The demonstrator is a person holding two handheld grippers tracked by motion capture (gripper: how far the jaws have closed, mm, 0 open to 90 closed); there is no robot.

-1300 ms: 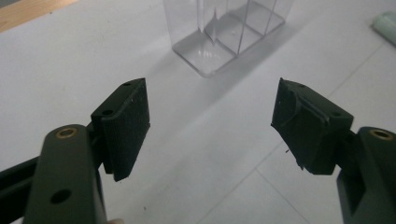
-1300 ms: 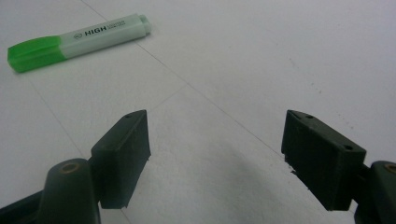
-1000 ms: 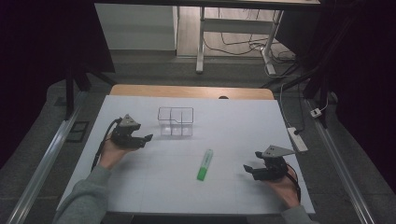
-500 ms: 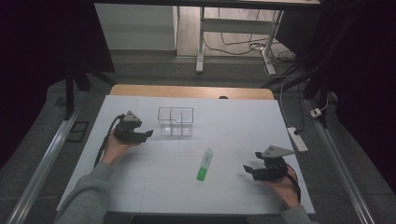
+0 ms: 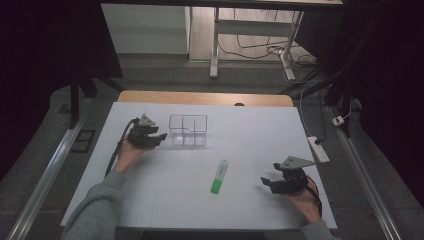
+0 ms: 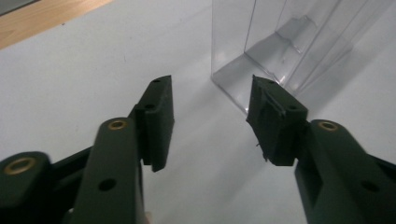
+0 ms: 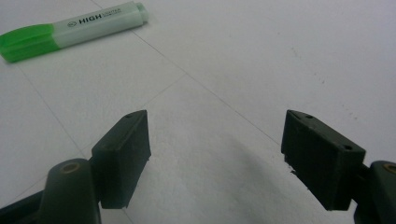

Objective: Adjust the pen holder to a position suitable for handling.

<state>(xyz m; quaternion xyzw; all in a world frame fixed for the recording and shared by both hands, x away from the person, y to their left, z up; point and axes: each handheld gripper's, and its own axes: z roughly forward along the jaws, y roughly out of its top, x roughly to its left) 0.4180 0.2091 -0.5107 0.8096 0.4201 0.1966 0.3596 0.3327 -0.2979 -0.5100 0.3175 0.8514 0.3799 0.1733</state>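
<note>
Black jaws of my left gripper (image 6: 210,121) stand apart with nothing between them, and just past their tips I see the near corner of the clear box (image 6: 280,51) standing on the white table (image 6: 70,84); the right jaw's tip lines up with the box's lower edge, but I cannot tell whether it touches. From the high view my left gripper (image 5: 159,137) sits just left of the box (image 5: 188,130), its jaws pointing toward it, with the hand (image 5: 131,152) and grey sleeve (image 5: 95,210) trailing back to the table's near edge. The box is see-through, split into compartments, and looks empty. My right gripper (image 7: 215,154) is also spread wide and holds nothing, hanging low over the bare table. Up and to the left in its view lies the marker (image 7: 70,29), green cap and pale body, flat on the surface and well clear of the jaws. In the high view the right gripper (image 5: 268,182) is near the front right of the table (image 5: 260,130), the marker (image 5: 219,176) lies between the two grippers, nearer the right one, and well apart from the box. A wooden strip (image 5: 200,98) runs along the far edge of the table.
</note>
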